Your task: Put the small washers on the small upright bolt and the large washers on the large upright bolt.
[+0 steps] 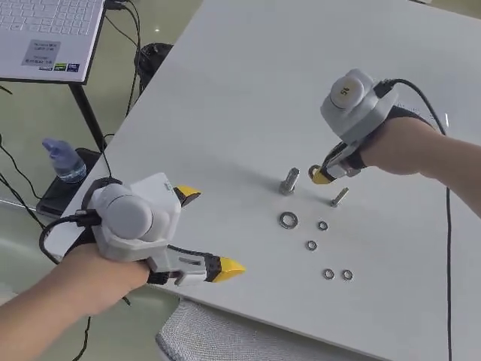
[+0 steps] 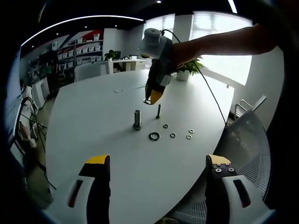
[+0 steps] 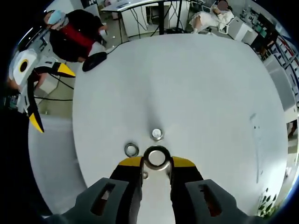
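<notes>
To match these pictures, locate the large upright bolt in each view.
Head view: large upright bolt right of centre, beside the right gripper.
Left gripper view: bolt near centre, left of the small bolt.
Right gripper view: bolt end-on, above the held washer.
Shared landmark: loose large washer beside it.

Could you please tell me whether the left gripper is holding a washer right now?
No, the left gripper has its jaws spread wide apart with nothing between them.

Bright, even lighting is recorded. The windows (image 2: 219, 46) are blown out; soft shadows are cast on the bench (image 1: 248, 90). Fisheye edges are bent.
</notes>
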### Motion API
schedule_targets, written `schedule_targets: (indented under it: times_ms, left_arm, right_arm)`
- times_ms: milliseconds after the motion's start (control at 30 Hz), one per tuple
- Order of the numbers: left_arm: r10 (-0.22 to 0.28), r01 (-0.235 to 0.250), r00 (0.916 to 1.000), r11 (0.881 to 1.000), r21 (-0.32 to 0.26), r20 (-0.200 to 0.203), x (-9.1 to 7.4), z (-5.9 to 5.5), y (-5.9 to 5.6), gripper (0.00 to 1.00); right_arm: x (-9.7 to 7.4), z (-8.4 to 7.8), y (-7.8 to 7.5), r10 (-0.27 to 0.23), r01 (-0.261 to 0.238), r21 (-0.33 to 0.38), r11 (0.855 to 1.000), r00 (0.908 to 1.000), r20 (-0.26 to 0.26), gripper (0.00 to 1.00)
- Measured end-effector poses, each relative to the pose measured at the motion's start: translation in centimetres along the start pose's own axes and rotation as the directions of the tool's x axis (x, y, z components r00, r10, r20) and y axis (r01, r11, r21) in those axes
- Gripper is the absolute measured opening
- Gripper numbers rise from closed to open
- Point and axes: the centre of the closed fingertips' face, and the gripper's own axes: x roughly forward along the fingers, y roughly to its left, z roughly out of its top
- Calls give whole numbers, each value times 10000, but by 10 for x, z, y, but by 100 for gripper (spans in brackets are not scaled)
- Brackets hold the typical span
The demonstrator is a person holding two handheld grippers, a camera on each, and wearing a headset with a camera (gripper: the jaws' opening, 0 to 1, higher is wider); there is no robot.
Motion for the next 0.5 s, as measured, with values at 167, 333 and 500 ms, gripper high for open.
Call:
schedule_targets:
  times_ms: [167,333,500]
  left_arm:
    - [17,-17,10000,10000,4,-85,0,-3,1,83]
    - [5,-6,9999,10000,-37,-138,-1,-5,2,82]
    - [23,-25,9999,9999,-102,-156,-1,-6,2,82]
  right_arm:
    - [5,9,-2,27,-26,-102,9999,10000,89,21]
    - [13,16,-6,84,-83,-255,9996,10000,30,21]
    - [21,19,-7,95,-97,-376,9992,9999,-43,21]
